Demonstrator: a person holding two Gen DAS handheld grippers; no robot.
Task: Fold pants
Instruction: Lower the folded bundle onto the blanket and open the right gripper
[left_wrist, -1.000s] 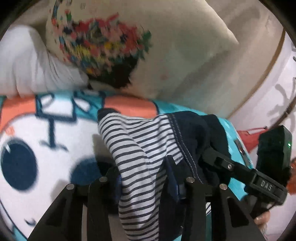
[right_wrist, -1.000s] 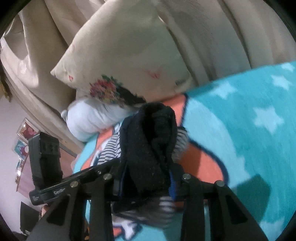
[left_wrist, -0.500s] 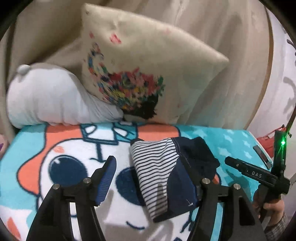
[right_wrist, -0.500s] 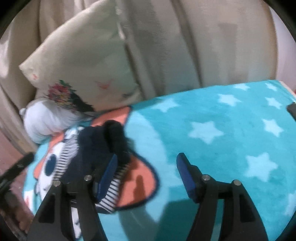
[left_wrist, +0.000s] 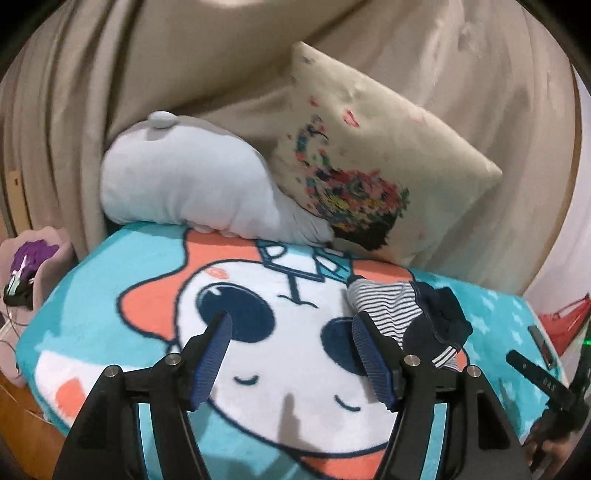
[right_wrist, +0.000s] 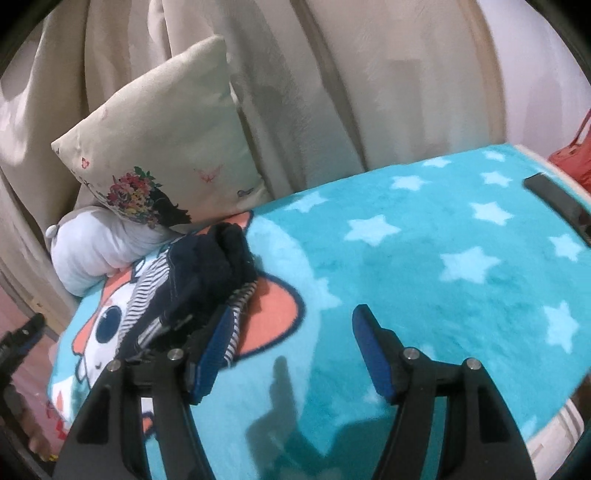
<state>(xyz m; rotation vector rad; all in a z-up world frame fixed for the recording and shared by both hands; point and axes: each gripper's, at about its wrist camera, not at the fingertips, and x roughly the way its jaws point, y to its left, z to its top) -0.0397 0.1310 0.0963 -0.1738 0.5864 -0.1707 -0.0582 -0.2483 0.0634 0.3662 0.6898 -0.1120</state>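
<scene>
Left wrist view: left gripper (left_wrist: 290, 336) fingers released; folded pants (left_wrist: 410, 317) right of fingers. Right gripper (right_wrist: 291, 328) fingers released, pants to their left.

Left gripper (left_wrist: 290, 334) and right gripper (right_wrist: 291, 328): black angular frames, silver screws, ribbed blue pads (left_wrist: 212, 354), possibly rubber.

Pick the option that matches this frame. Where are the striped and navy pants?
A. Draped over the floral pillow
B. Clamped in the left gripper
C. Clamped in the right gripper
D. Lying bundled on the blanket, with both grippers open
D. The pants lie in a bundle on the blanket, and both the left gripper and the right gripper have their jaws spread with nothing between them.
</scene>
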